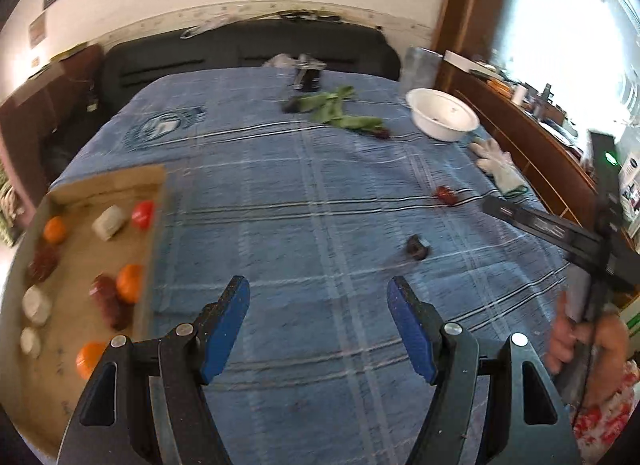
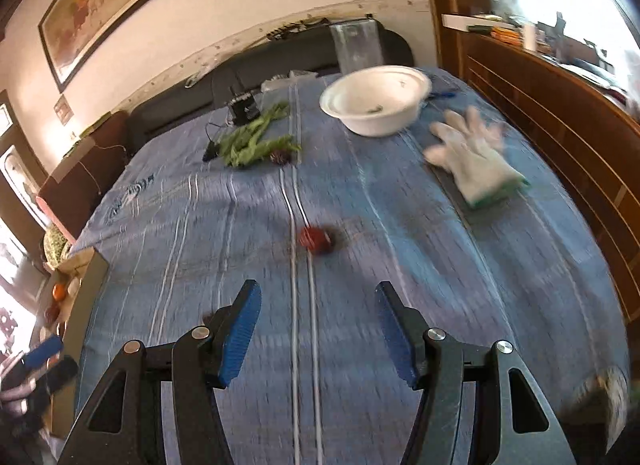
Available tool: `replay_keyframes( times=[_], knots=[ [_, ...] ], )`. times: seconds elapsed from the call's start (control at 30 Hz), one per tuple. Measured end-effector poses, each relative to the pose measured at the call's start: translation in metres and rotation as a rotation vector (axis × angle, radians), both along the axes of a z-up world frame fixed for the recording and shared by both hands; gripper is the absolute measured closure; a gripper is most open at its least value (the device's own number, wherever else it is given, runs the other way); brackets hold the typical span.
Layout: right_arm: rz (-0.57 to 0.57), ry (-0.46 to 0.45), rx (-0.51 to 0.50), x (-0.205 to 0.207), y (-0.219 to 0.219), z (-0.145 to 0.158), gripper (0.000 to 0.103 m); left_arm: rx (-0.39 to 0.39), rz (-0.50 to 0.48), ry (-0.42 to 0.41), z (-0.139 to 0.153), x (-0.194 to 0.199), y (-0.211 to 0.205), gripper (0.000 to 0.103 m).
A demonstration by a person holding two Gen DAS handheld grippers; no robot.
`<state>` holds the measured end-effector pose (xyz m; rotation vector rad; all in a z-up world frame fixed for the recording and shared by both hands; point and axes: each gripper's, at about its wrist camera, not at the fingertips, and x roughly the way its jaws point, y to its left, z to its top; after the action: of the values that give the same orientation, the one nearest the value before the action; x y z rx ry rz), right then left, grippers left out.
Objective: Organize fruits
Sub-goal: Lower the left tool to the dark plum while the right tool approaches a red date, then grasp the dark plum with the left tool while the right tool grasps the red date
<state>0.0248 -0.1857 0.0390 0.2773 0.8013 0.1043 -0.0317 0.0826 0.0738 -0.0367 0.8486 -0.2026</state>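
A cardboard tray (image 1: 100,185) lies at the left on the blue checked cloth and holds oranges (image 1: 129,283), a red fruit (image 1: 143,214), dark red fruits (image 1: 105,299) and white pieces (image 1: 109,222). A red fruit (image 1: 446,194) (image 2: 315,240) lies loose on the cloth, and a dark fruit (image 1: 417,247) lies nearer. My left gripper (image 1: 318,297) is open and empty above the cloth, right of the tray. My right gripper (image 2: 318,301) is open and empty, just short of the red fruit.
A white bowl (image 1: 442,115) (image 2: 376,105), a white glove (image 1: 496,163) (image 2: 472,153) and green leafy stems (image 1: 340,111) (image 2: 256,141) lie at the far side. A wooden bed rail (image 2: 560,113) runs along the right.
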Motion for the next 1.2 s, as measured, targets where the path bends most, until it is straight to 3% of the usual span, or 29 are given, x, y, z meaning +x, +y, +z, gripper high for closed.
replay_keyframes(
  times=[0.13,0.37,0.87,1.07,1.13,1.2],
  knots=[
    [0.007,0.025,0.024,0.037,0.003,-0.014,0.043,0.020,-0.039,0.009,-0.007,0.016,-0.024,0.033],
    [0.019,0.040,-0.002,0.063,0.005,-0.028,0.043,0.041,-0.079,0.057,-0.027,0.040,-0.052,0.033],
    [0.078,0.055,-0.131,0.075,0.022,-0.041,0.058,-0.066,-0.141,0.116,-0.058,0.079,-0.080,0.037],
    [0.081,0.050,-0.164,0.075,0.025,-0.041,0.064,-0.068,-0.181,0.097,-0.061,0.081,-0.090,0.052],
    [0.082,0.048,-0.169,0.075,0.025,-0.041,0.069,-0.079,-0.199,0.094,-0.062,0.080,-0.092,0.079],
    [0.082,0.047,-0.170,0.074,0.026,-0.041,0.072,-0.074,-0.206,0.081,-0.063,0.078,-0.092,0.080]
  ],
)
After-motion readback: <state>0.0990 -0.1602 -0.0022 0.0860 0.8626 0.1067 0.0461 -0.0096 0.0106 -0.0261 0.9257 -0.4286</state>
